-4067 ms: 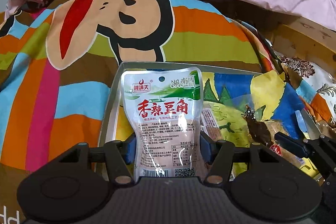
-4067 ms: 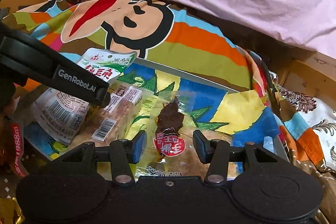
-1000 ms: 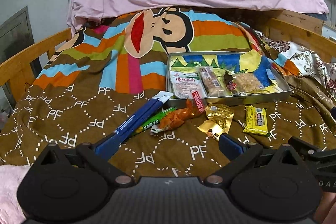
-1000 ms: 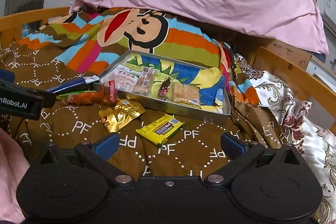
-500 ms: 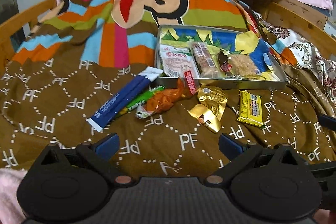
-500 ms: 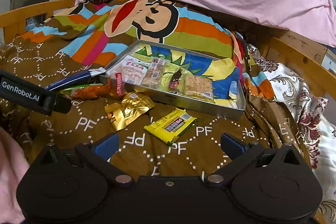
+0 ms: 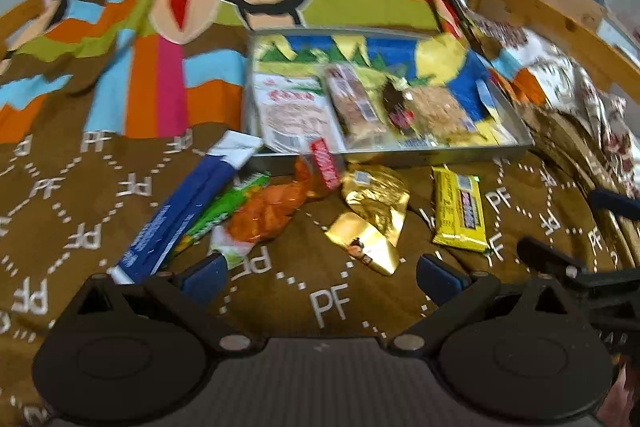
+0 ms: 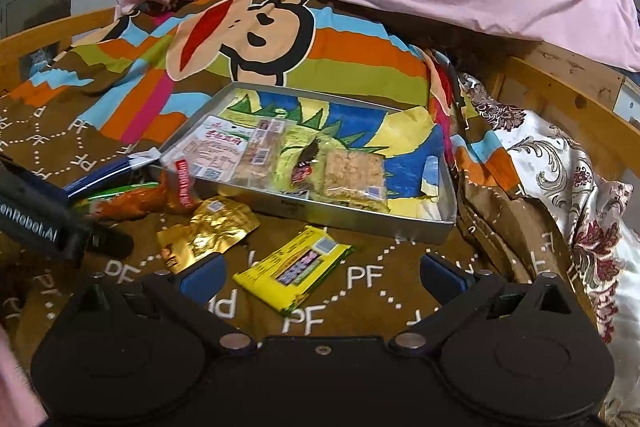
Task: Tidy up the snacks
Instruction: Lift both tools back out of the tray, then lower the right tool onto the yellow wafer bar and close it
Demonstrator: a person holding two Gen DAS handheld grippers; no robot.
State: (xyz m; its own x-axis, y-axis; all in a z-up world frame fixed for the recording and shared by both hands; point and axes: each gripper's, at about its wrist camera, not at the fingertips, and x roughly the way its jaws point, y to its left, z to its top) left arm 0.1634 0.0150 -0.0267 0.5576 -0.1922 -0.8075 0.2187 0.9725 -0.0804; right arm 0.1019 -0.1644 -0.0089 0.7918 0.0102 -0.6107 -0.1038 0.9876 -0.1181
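1. Bedspread (image 7: 80, 211), brown with white "PF" letters, carries all the loose snacks we see; we go from left to right across it.
2. We find a long blue pack (image 7: 188, 207) farthest left, with a green pack (image 7: 224, 211) lying against its right side.
3. We see an orange snack bag (image 7: 272, 211) next, its red-labelled end touching the front wall of the metal tray (image 7: 400, 157).
4. We see two gold packets (image 7: 372, 215) beside it, one partly over the other.
5. We see a yellow bar (image 7: 458, 213) to their right, just in front of the tray.
6. We count four packs inside the tray: a white pouch (image 7: 294, 113), a clear-wrapped bar (image 7: 354, 105), a dark snack (image 7: 398, 107) and a crumbly square (image 7: 440, 111).
7. Our left hand-held gripper (image 7: 320, 277) hovers over the bedspread near the gold packets, spread wide and holding nothing.
8. Our right hand-held gripper (image 8: 322, 275) hangs above the yellow bar (image 8: 294, 269), likewise wide apart and empty.
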